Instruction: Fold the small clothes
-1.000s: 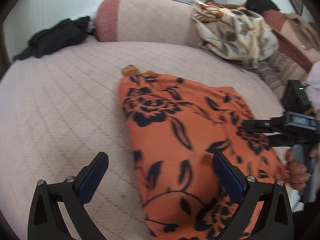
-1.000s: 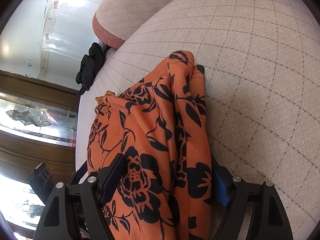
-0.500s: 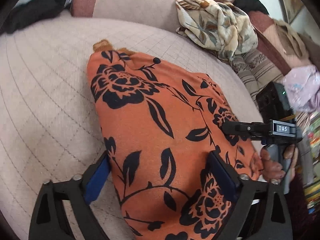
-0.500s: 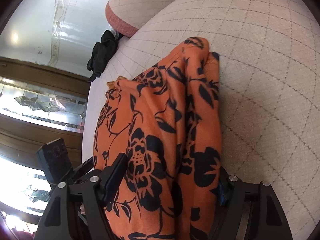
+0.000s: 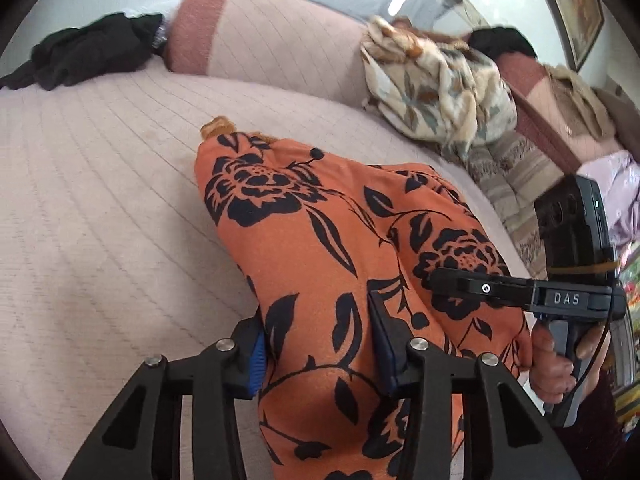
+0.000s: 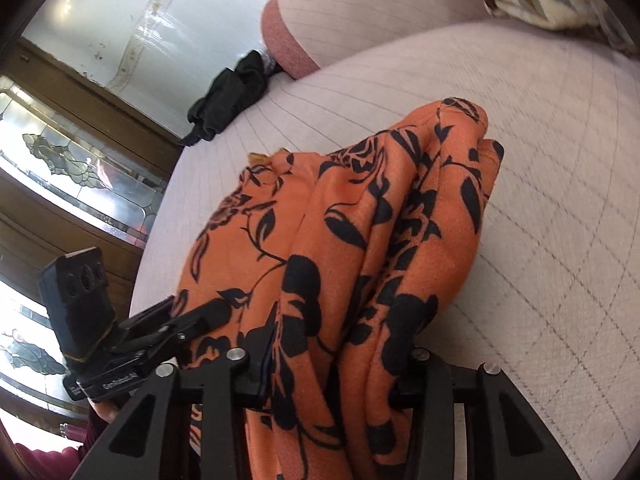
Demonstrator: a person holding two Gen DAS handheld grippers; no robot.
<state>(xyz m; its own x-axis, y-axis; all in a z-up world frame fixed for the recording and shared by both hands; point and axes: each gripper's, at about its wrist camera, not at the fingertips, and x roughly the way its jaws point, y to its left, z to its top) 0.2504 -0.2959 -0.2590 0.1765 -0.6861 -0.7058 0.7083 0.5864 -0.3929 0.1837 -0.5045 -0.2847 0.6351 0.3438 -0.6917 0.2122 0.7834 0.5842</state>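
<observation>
Orange garment (image 5: 304,248), soft knit with black floral print, lies bunched on the quilted pink bed cover (image 5: 100,208). Left gripper (image 5: 316,344) and right gripper (image 6: 340,360) are each closing, pads pressing gathered folds at its near edge. Only the right view shows a leaded-glass panel (image 6: 60,156). Garment's near hem is cut off.

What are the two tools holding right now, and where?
Both are closing on the orange floral garment at its near end: left tool and right tool side by side.

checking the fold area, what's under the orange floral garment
The orange floral garment lies on the quilted pink bed cover. Anything beneath its folds is hidden.
</observation>
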